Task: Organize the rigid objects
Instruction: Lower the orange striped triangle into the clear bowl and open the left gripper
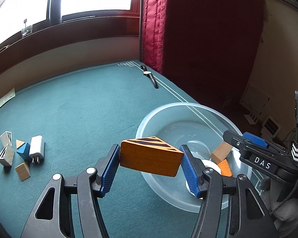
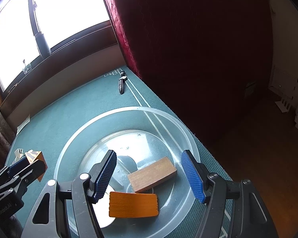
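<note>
Sitting to the right of and just beyond the left gripper, the clear bowl is already holding a plain block and an orange block. The right gripper is hanging over it, jaws apart and empty. The left gripper is clamping the orange wedge across its long axis, beside the bowl's near-left rim.

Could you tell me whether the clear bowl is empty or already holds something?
Not empty. The clear bowl holds a plain wooden block, an orange block and something white, partly hidden.
</note>
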A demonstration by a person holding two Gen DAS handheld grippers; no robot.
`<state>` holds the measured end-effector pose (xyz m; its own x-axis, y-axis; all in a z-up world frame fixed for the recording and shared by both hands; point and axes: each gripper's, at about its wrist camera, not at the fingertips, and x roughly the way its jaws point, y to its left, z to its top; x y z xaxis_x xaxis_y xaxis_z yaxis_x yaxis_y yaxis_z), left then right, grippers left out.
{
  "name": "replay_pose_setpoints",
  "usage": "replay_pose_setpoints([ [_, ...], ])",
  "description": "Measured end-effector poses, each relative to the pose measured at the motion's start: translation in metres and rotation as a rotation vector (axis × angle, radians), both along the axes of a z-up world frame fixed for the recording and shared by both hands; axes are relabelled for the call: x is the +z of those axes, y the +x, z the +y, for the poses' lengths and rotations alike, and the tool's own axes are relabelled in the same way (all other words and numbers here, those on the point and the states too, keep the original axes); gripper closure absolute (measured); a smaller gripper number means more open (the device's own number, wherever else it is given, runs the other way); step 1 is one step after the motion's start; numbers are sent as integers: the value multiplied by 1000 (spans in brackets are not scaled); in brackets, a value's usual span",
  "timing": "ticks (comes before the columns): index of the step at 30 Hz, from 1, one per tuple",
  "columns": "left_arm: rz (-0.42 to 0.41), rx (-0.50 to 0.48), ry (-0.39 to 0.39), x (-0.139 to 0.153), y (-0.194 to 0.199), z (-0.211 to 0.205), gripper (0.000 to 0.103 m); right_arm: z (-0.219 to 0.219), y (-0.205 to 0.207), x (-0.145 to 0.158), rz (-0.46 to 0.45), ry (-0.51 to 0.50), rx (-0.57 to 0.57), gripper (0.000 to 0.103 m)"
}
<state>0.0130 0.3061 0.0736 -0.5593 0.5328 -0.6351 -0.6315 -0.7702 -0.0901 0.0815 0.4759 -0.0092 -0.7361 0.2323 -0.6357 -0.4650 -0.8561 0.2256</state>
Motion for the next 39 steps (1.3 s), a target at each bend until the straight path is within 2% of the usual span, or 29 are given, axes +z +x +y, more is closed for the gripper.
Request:
replay_pose_setpoints([
  [4,8,-29,-5,0,4,11,42,0,0,1,-2,5,-3,32],
  [8,-19,-53,-12,-3,3,17,39,-1,0,1,-4,4,-5,32],
  [10,-28,-44,-10,-6,2,16,33,-1,0,1,-3,6,-5,32],
  [24,-33,-5,-8,-8,2,-1,33,-2,-2,1,-9,9,1,32],
  [31,-38,10,-7,-10,0,-10,33,-3,-2,3,-4,14,2,26],
  [39,-50,50,-3,-13,-5,-21,25,-3,-1,3,12,0,5,19],
])
